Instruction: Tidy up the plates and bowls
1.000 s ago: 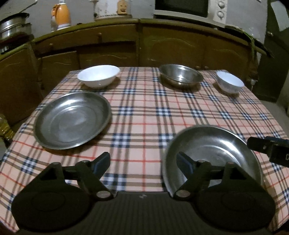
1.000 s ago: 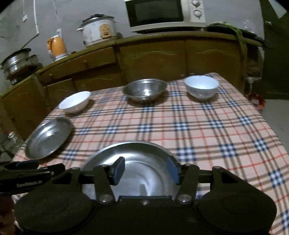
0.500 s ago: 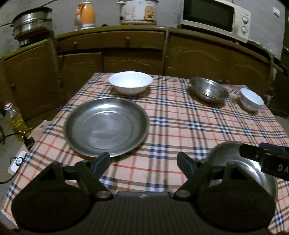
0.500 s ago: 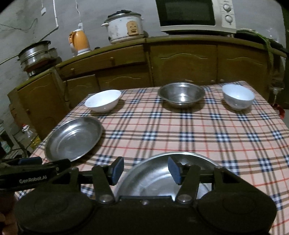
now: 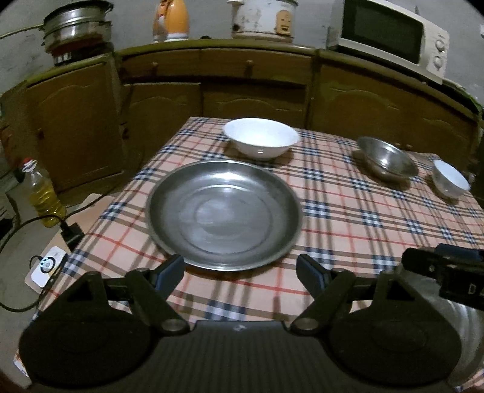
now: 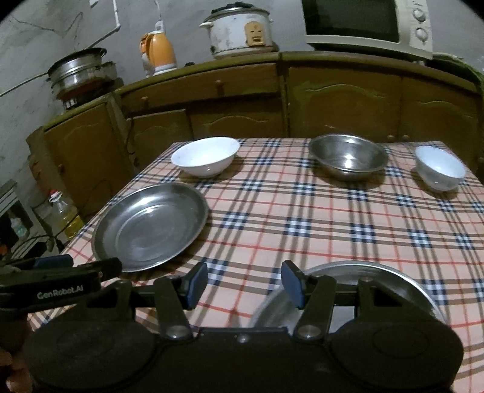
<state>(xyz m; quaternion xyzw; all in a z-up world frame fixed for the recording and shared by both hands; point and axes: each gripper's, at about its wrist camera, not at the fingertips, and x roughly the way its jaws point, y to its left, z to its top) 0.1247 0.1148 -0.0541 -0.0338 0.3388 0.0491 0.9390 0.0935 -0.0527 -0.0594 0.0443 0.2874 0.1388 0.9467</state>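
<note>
Here, both grippers' fingers (image 5: pixel 311 273) apart, empty

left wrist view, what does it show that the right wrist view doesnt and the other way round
Only the left wrist view shows the white power adapter on the floor, plus the open left gripper from behind.

Only the right wrist view shows the open right gripper from behind and the white cable on the wall.

Both show the flat round steel plate, large white bowl, deep steel bowl, small white bowl and yellow oil bottle.
</note>
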